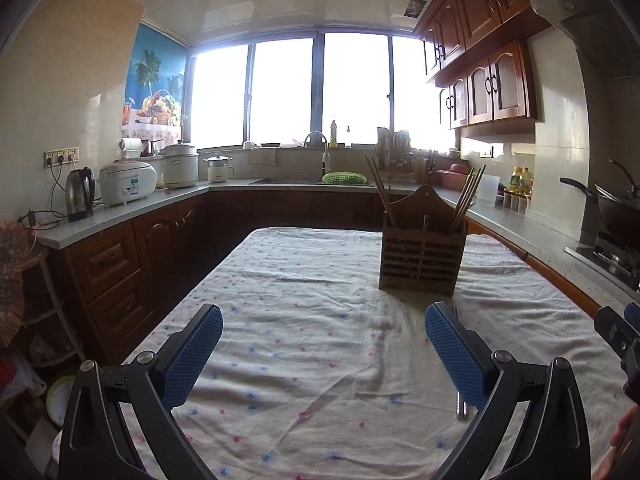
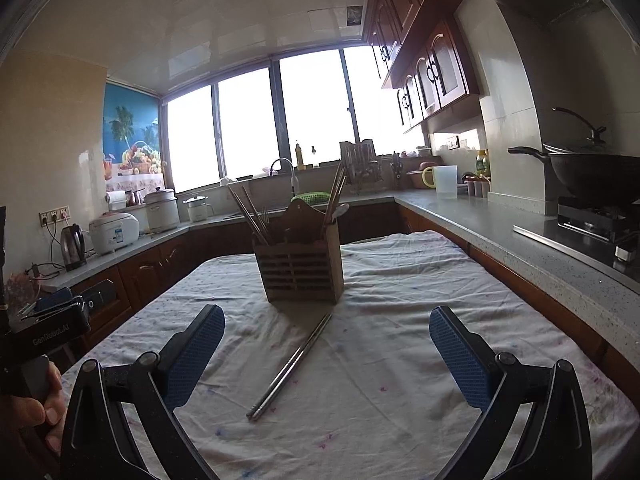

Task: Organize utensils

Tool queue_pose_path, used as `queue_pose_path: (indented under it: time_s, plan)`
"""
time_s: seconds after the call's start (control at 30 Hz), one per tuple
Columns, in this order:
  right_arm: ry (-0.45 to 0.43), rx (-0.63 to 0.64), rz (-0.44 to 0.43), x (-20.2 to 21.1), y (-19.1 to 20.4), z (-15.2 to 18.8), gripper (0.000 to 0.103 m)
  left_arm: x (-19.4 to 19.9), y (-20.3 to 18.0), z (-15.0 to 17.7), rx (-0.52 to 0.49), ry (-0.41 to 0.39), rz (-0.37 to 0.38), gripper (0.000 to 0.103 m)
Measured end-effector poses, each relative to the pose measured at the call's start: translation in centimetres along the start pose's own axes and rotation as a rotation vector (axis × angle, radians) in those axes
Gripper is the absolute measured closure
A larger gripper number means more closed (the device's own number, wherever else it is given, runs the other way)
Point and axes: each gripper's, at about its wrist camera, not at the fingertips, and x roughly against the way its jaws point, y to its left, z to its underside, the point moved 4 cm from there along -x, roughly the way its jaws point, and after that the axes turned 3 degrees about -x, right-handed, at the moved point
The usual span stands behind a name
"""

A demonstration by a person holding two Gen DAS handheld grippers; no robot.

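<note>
Chopsticks (image 2: 290, 366) flat on clothed desk (image 2: 400, 360), wooden holder (image 2: 300, 268) at 12 o'clock, right gripper (image 2: 326, 356) and left gripper (image 1: 324, 356) both spread wide, low, seemingly empty, open cloth around.

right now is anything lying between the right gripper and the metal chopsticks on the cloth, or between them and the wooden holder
Nothing visible. The right gripper is open with the metal chopsticks lying on bare tablecloth between its fingers. From their far tip to the wooden chopstick holder only wrinkled cloth shows.
</note>
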Motion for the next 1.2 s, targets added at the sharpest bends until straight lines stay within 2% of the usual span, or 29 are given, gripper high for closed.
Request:
queue_pose_path:
  time_s: [0.47, 0.83, 1.2]
  plan:
    - [-0.014, 0.023, 0.009, 1.0, 0.1, 0.8, 0.0, 0.2, 0.5, 1.1, -0.03, 0.022, -0.051, 0.001]
    - [0.02, -0.02, 0.019, 0.9, -1.0, 2.1, 0.0, 0.7, 0.4, 1.9, -0.05, 0.037, -0.019, 0.001]
    - [0.029, -0.009, 0.024, 1.0, -1.0, 2.4, 0.0, 0.9, 0.2, 1.9, -0.041, 0.071, 0.001, 0.001]
